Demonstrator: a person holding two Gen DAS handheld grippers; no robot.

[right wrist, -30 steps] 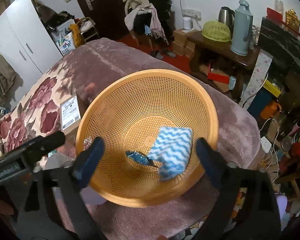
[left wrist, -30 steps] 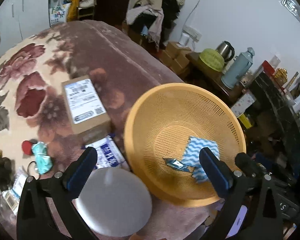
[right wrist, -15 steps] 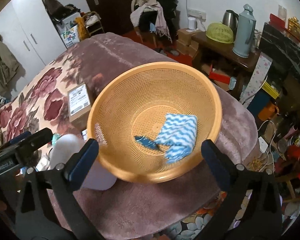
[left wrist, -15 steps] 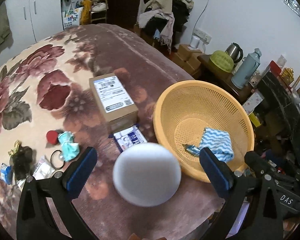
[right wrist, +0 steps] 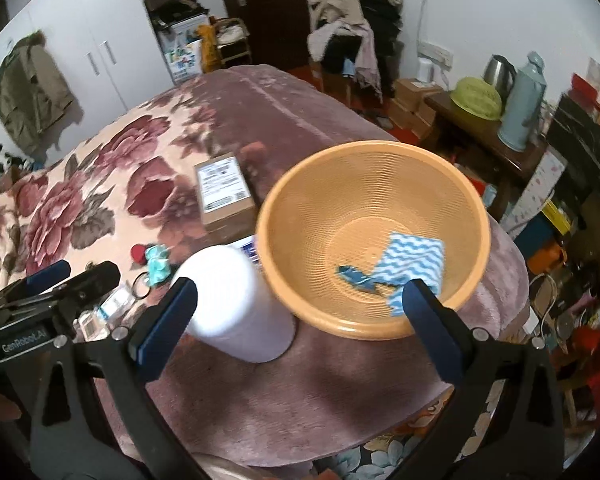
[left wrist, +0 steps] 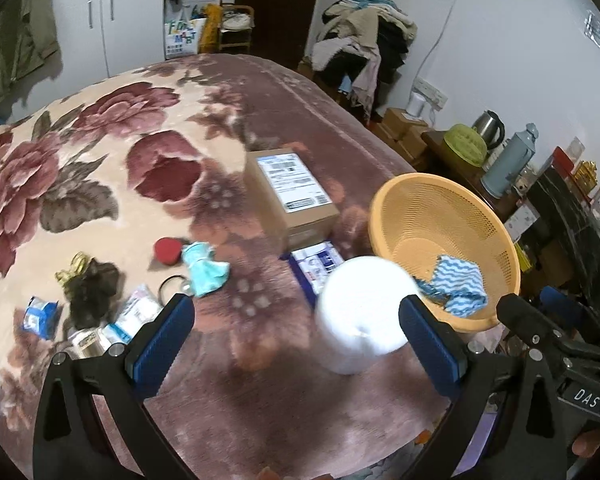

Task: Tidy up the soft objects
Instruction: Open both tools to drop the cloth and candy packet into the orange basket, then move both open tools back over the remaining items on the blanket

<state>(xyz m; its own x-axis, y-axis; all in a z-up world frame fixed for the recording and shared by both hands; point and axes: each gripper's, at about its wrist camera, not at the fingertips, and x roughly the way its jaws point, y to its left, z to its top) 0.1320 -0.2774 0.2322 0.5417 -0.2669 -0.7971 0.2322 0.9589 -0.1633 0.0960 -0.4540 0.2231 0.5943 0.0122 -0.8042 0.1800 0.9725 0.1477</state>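
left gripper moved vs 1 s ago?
Yes. The left gripper has pulled back and up from the basket: the basket now looks smaller and sits farther right, and more of the box and blanket shows.

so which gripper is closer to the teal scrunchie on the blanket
Left. The left gripper hovers just short of the teal scrunchie, which lies beyond its left finger. The right gripper is over by the orange basket, with the white cylinder between it and the scrunchie.

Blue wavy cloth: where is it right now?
The blue wavy cloth lies inside the orange basket, low on its right side, beside a small teal scrap.
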